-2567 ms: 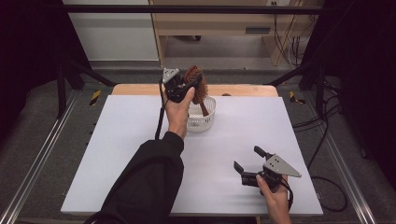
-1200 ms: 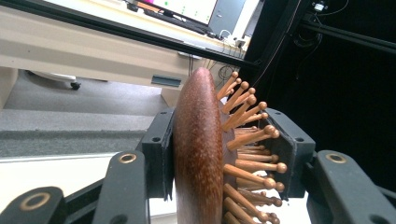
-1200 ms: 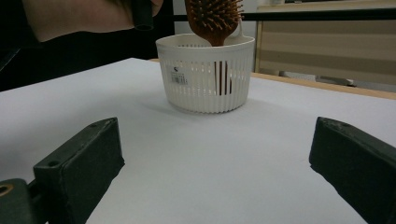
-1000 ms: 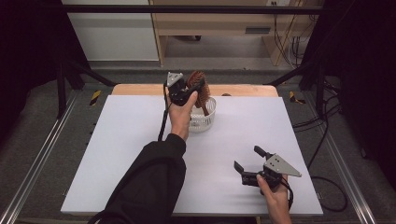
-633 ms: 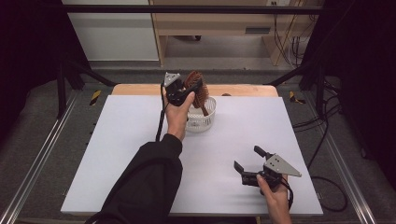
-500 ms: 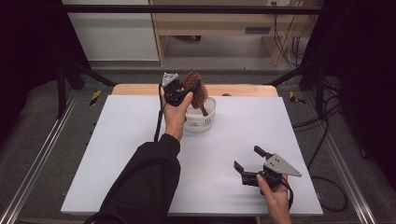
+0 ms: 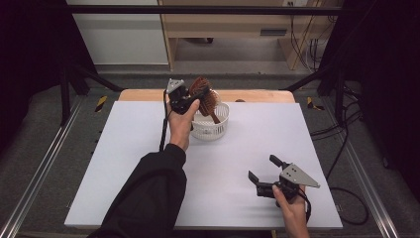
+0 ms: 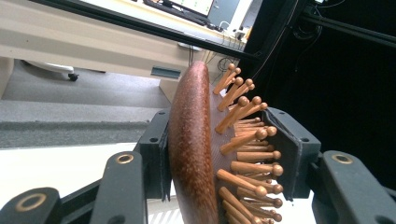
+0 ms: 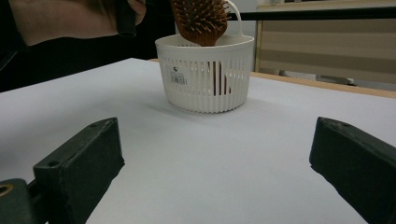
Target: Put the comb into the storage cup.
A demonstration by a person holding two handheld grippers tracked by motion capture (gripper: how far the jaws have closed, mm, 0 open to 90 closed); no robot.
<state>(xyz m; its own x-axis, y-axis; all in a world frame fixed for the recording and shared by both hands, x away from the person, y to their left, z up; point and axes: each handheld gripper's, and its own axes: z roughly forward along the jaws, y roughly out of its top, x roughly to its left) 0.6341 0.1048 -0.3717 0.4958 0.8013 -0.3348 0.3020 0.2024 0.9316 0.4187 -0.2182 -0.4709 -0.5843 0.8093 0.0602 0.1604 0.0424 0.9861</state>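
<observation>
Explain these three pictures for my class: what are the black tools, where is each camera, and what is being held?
No robot here: a person holds a hand tool in each hand, each with two black fingers that pinch. One picture looks down on the white table from above. The other two come from cameras riding on the tools, looking along their fingers. The left gripper holds a brown hairbrush by its head: one finger on the smooth back, the other on the peg side. The brush's handle reaches down into a white basket at the table's far side. The right gripper rests low near the front, fingers apart, holding nothing.
</observation>
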